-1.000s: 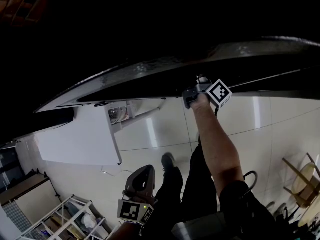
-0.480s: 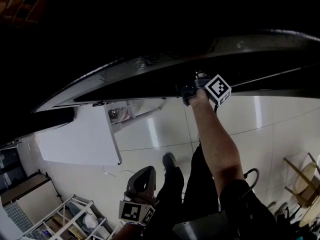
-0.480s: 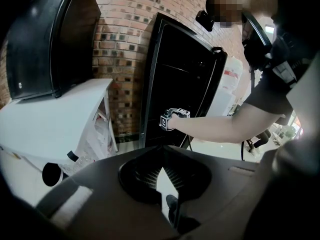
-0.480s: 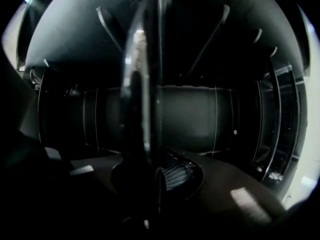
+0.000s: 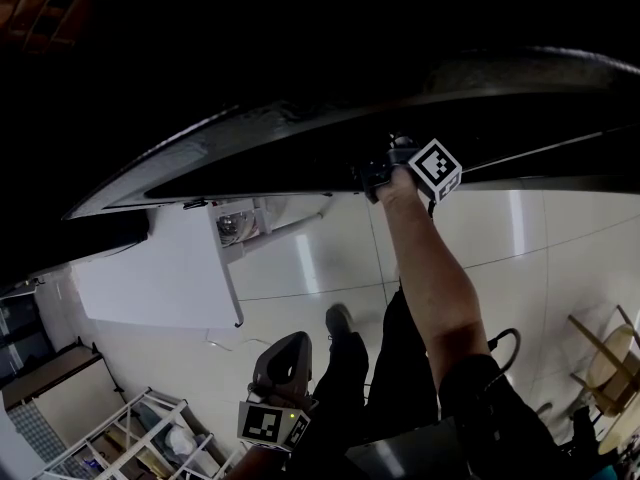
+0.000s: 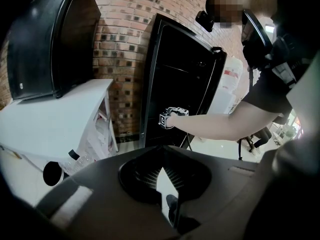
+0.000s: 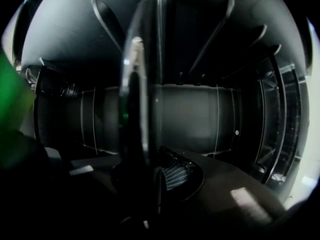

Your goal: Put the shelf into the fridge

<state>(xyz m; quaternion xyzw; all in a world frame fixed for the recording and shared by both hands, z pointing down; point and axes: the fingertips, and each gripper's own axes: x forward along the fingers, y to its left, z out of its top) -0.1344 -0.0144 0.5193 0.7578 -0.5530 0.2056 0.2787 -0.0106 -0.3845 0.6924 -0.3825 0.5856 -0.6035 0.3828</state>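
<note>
Change: the right gripper [image 7: 152, 179] is staying almost where it was a second before, only slightly higher in the head view
Right side: the jaws are pinching the shelf [image 7: 145, 84], which is showing edge-on
Shelf place: it is standing at the open fridge [image 7: 210, 114], before its dim back wall [image 7: 195, 116]
Left side: the left gripper [image 6: 163, 156] is hanging low, jaws pressed together on nothing
Hard to see: in the head view the shelf is melting into the dark fridge, and the hand [image 5: 400, 190] is covering the right jaws

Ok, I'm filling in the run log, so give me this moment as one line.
right gripper: shut on shelf | shelf: reaching into fridge | left gripper: shut, empty
</note>
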